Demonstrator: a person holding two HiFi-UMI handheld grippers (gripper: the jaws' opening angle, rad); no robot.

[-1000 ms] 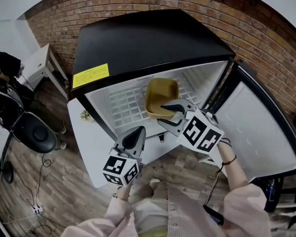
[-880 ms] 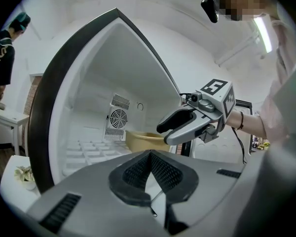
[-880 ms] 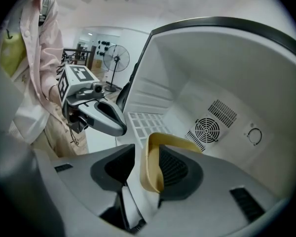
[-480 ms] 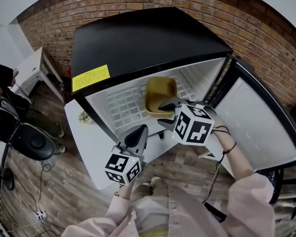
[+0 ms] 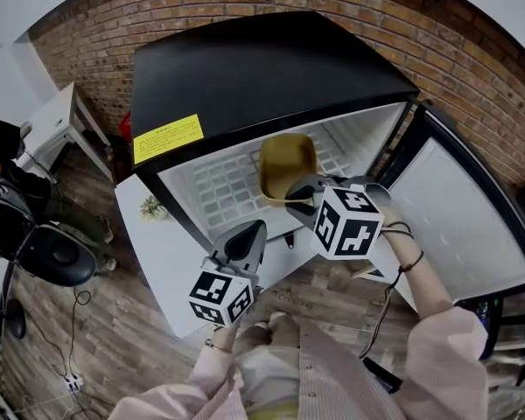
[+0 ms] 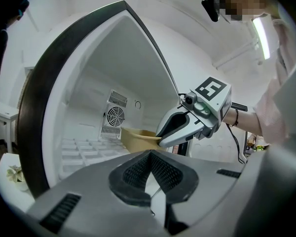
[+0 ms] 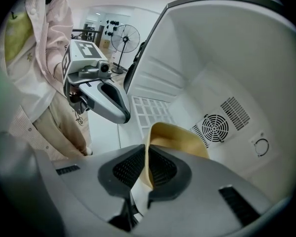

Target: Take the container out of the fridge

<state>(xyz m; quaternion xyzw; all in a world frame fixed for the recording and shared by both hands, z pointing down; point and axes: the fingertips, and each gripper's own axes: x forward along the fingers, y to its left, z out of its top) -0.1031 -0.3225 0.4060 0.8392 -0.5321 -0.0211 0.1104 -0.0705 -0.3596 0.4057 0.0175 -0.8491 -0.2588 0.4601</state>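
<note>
A tan container [image 5: 287,158] stands on the white shelf inside the open black fridge [image 5: 245,68]. My right gripper [image 5: 296,196] reaches in at its near edge. In the right gripper view the container's thin rim [image 7: 149,152] runs between the two pads, and the jaws of my right gripper [image 7: 145,171] are closing on it, with the pads against the wall. My left gripper [image 5: 248,233] hangs outside the fridge opening, lower left of the container, shut and holding nothing. The left gripper view shows its pads together [image 6: 150,154], with the container [image 6: 135,138] and the right gripper [image 6: 163,137] beyond them.
The fridge door [image 5: 464,226] stands swung open at the right. A white gridded shelf [image 5: 214,186] covers the fridge floor, with a fan grille [image 7: 214,127] on the back wall. A white table [image 5: 66,112] and a black chair [image 5: 57,250] stand to the left on the wooden floor.
My right gripper pushed a little further in at the container and its open jaws came together on the rim. The left gripper has hardly moved.
</note>
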